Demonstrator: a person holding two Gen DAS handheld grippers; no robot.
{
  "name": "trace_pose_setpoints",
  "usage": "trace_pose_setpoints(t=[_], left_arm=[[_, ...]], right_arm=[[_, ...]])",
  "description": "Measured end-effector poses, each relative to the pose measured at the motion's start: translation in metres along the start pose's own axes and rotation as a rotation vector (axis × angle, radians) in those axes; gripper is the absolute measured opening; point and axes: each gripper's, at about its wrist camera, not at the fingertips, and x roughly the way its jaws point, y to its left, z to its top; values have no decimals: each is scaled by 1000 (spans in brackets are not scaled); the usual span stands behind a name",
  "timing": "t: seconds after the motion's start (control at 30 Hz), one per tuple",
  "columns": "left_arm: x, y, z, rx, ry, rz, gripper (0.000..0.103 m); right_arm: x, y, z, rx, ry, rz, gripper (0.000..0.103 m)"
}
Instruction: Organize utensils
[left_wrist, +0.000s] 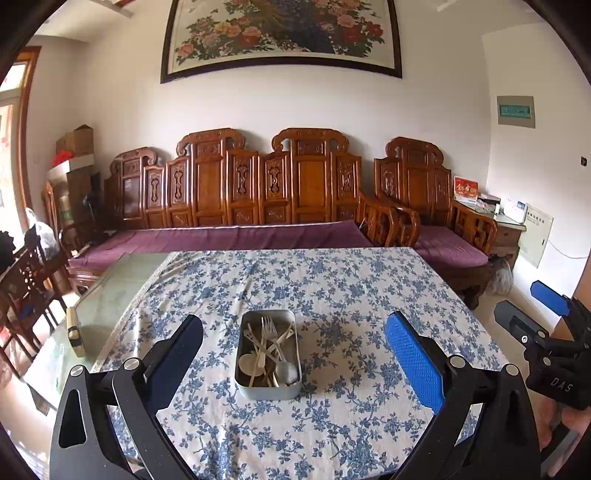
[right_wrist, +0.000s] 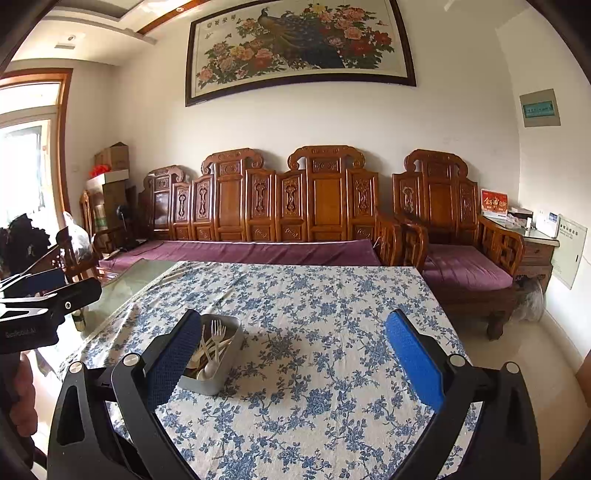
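A metal tin (left_wrist: 268, 354) sits on the tablecloth (left_wrist: 332, 288), toward the near side of the table. Forks (left_wrist: 268, 326) and spoons (left_wrist: 286, 369) lie jumbled in the tin. Behind the tin, past the table's far edge, stands a bench (left_wrist: 240, 199). Right of the bench stands an armchair (left_wrist: 424, 199), and above the bench a painting (left_wrist: 280, 37) hangs.

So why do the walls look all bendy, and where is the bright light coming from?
Both wrist views use fisheye lenses, so straight things curve near the edges and the corners go black. In the right wrist view the window at the left is washed out white with daylight. In the left wrist view the metal tin of utensils stays sharp, and the glass tabletop beside the tablecloth shows a pale sheen.
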Motion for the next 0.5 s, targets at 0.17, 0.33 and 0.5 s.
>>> trace_pose_setpoints(t=[0.17,0.33,0.5], left_arm=[[-1,2,-4,-8,-1,2,95],[1,3,-6,-14,5,1,95],[1,3,-7,-17,6,2,95]], right_arm=[[-3,1,1,1,-4,5,100],[-3,1,0,2,-5,7,100],[-3,2,0,1,-6,8,100]])
